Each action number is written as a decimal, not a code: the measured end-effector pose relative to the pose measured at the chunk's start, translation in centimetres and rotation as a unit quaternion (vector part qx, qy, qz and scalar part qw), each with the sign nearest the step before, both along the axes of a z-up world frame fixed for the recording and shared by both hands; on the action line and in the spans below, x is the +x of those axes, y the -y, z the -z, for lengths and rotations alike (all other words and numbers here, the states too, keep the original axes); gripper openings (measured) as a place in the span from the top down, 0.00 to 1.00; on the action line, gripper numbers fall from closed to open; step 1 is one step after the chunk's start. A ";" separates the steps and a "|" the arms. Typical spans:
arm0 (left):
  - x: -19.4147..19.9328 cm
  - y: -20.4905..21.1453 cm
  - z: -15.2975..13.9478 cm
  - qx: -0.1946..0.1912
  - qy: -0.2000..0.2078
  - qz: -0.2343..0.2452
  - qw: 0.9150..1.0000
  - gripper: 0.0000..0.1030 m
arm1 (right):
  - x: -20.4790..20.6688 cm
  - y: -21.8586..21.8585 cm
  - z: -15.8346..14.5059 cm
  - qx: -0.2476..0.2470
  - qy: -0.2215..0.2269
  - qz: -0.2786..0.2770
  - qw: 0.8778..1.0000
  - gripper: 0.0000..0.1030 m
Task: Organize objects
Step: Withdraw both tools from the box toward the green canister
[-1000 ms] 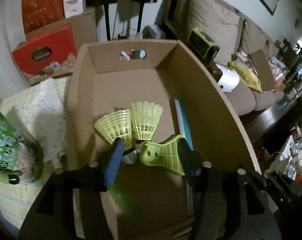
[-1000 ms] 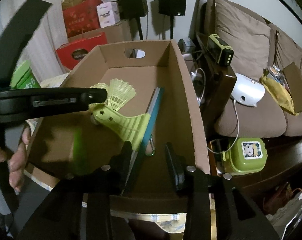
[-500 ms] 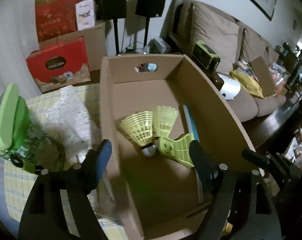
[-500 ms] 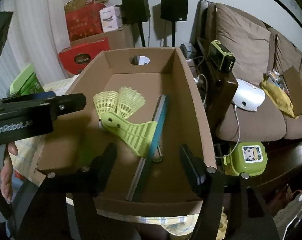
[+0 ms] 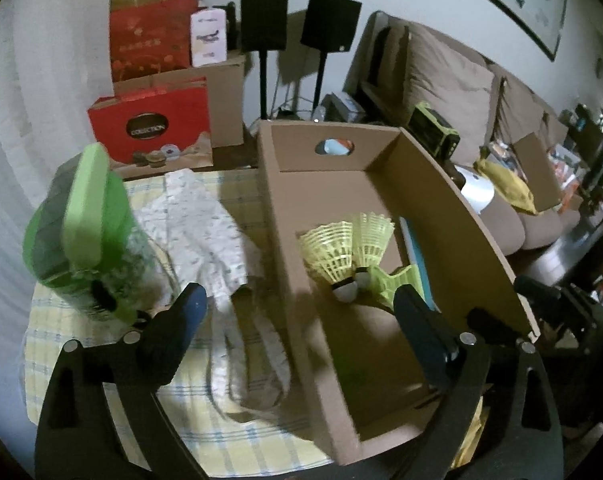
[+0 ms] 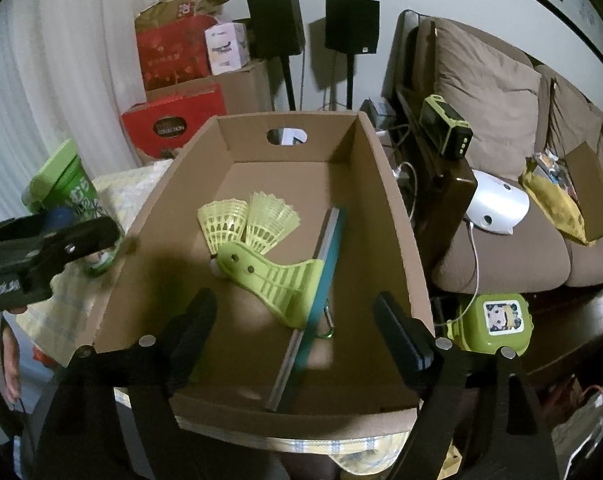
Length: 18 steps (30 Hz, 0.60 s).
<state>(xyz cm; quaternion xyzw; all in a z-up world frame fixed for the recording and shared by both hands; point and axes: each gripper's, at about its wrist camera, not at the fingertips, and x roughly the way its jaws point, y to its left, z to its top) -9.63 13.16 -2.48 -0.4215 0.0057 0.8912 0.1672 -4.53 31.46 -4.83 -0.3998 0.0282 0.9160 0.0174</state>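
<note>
Cardboard walls of the box [image 6: 385,216] hold what has been tidied so far: two yellow shuttlecocks [image 6: 247,226] lying side by side, a lime-green plastic scoop [image 6: 273,280] against their cork ends, and a long teal strip [image 6: 321,276] running along the right wall. Both tools hang above with nothing in them. The left gripper [image 5: 301,312] has just been spreading its jaws; they stand wide apart, straddling the box's left wall, one finger over the white cloth [image 5: 205,240] and one over the box floor. The right gripper [image 6: 297,324] has also just been spreading its jaws, which stand apart above the near end of the box, empty, on either side of the teal strip.

Outside the box, a green tub [image 5: 81,236] with a pale green lid sits on the checked cover of the desk [image 5: 237,436], at the left, with the cloth between it and the box.

The likely trouble is the box wall. A left finger hovering right above it could catch the edge on the way down and drag or tip the light carton, scattering the shuttlecocks. The cloth is limp and may bunch or slip from a shallow pinch. The tub looks wide, so a grip off its middle could let it twist out.
</note>
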 end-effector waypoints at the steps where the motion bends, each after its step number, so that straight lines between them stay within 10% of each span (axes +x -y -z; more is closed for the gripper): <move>1: 0.1 0.3 -0.1 0.000 -0.001 -0.002 1.000 0.09 | 0.0 -0.1 -0.1 0.000 -0.002 0.001 1.000 0.19; 18: 2.6 4.7 -1.7 -0.020 -0.039 -0.018 0.999 0.00 | -0.5 2.0 -2.7 0.001 -0.029 -0.010 1.000 0.00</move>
